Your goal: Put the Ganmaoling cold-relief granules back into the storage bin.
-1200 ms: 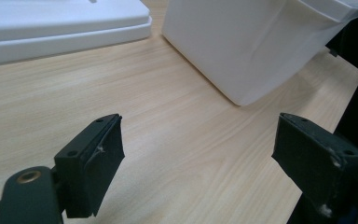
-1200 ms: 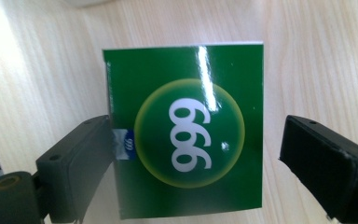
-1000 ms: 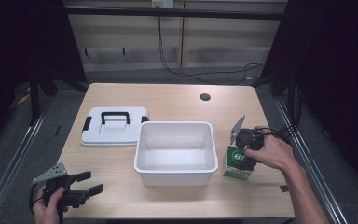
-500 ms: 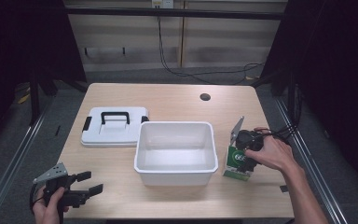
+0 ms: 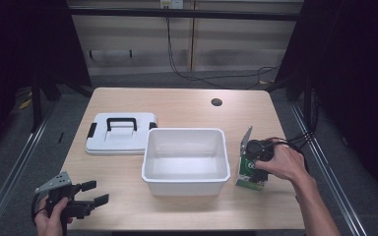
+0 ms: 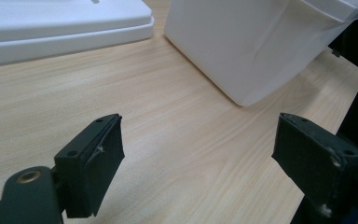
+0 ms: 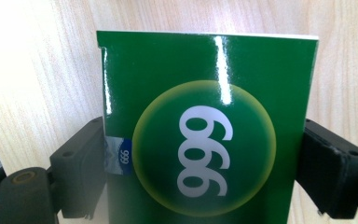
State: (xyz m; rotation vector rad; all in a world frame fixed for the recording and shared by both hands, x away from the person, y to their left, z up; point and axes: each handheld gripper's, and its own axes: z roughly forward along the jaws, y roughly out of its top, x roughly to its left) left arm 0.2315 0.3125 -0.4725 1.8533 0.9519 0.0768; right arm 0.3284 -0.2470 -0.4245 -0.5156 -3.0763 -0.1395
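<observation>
Standing just right of the open white bin [image 5: 185,160], the green box [image 5: 250,172] was clamped by the right gripper [image 5: 259,160], presumably for lifting, while the left gripper [image 5: 86,194] was held spread and idle at the table [image 5: 177,105] corner.

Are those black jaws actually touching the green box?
Touching. The right gripper view shows the right gripper with both jaws pressed against the sides of the green box, no gap.

The high view looks forward and down over the whole table [image 5: 177,105]. The left gripper view skims low, sharing the white bin [image 6: 256,42]. The right gripper view presses close on a green box [image 7: 205,126].
</observation>
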